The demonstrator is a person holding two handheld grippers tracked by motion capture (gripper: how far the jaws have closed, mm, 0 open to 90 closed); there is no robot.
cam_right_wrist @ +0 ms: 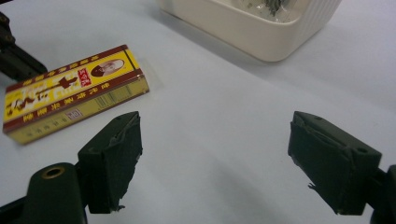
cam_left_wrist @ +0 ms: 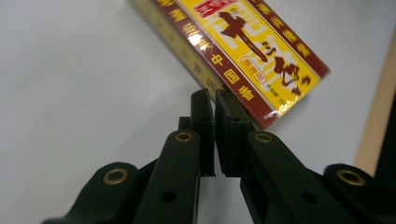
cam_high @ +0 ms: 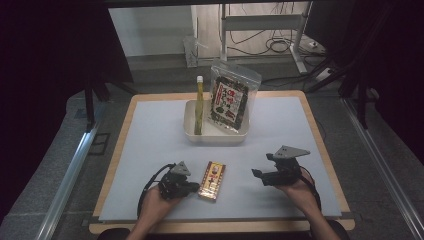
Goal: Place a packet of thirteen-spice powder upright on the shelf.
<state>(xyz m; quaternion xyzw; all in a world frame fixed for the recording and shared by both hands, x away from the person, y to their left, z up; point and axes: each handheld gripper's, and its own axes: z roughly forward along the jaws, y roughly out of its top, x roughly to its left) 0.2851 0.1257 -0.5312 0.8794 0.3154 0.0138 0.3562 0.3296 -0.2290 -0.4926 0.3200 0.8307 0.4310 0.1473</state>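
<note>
The left gripper view shows the left gripper (cam_left_wrist: 214, 100) with fingers closed on nothing, tips at the edge of the yellow box (cam_left_wrist: 243, 46). From above, that box (cam_high: 212, 181) lies flat between both grippers. The right gripper (cam_right_wrist: 215, 158) has its fingers wide apart, empty. The worktop (cam_high: 150, 150) is grey-blue. The tub (cam_high: 192, 132) holds a bottle (cam_high: 199, 102) and a seaweed pack (cam_high: 230, 100).

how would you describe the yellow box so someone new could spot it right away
Start at the cream tub at the back of the grey mat, then come toward the person's hands. The yellow box lies flat there, beside the left gripper. Unlike the bottle and snack bag in the tub, it lies alone on the mat.
</note>
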